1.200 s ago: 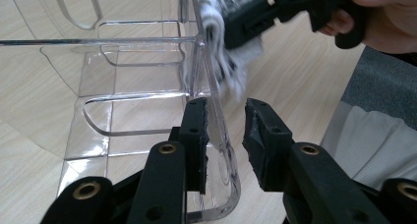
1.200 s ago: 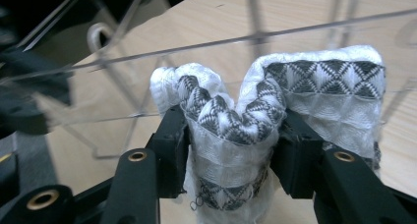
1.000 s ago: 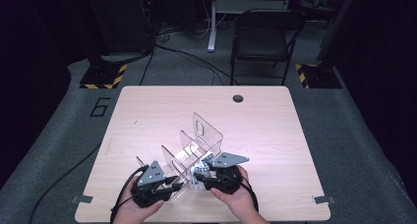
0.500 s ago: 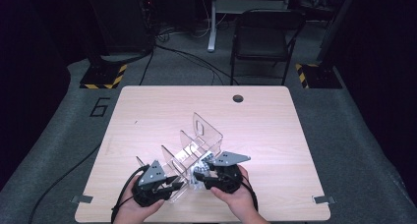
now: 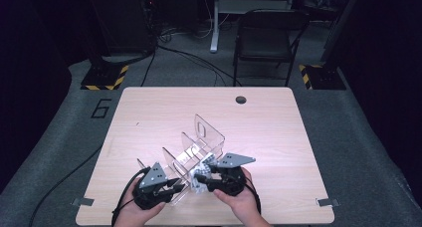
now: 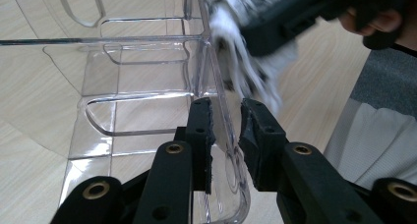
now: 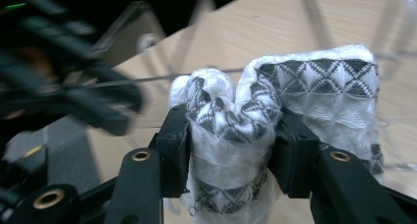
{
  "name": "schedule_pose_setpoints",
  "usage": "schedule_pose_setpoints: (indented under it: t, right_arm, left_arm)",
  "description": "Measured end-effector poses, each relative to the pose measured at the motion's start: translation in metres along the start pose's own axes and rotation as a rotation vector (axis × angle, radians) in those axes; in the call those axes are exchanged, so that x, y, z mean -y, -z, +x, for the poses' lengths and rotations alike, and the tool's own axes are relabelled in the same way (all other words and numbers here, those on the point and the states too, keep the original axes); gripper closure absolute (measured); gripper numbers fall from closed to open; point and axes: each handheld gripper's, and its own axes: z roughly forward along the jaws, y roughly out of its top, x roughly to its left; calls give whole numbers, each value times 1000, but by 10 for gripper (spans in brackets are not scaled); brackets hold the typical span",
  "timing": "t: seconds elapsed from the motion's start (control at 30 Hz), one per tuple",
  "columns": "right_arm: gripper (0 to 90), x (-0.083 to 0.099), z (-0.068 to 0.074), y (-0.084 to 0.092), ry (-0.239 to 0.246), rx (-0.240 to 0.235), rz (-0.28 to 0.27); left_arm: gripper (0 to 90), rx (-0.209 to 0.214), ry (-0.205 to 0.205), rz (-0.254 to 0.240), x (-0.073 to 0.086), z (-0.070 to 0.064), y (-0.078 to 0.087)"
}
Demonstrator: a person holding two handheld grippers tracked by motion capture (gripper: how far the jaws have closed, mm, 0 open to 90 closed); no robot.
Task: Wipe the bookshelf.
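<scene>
Gripping the cloth (image 7: pixel 231 135) in my right gripper (image 5: pixel 211 179), I held it against the rack (image 5: pixel 199 147) near the table (image 5: pixel 278 137) edge; my closing left gripper (image 6: pixel 226 130) straddled the rack's wall, contact unclear.

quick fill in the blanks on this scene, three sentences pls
1. The right gripper is shut on a patterned black-and-white ____.
2. The left gripper has its jaws on either side of a wall of the clear ____ organizer.
3. The organizer stands on a light ____ table.

Missing words: cloth; acrylic; wooden
</scene>
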Motion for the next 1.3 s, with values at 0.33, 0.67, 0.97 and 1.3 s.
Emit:
schedule_pose_setpoints:
  t: [0.33, 0.67, 0.97, 1.3]
  right_arm:
    - [566, -6, -31, 3, 4, 156, -5]
    - [566, 7, -72, 7, -100, 262, 12]
    - [566, 30, -70, -6, -122, 229, 82]
    - [563, 47, -32, -30, -132, 37, 124]
  left_arm:
    - [750, -4, 9, -3, 1, 0, 1]
    - [779, -9, 3, -5, 1, 1, 1]
    - [785, -12, 3, -5, 1, 1, 1]
    - [798, -28, -21, 3, 1, -1, 1]
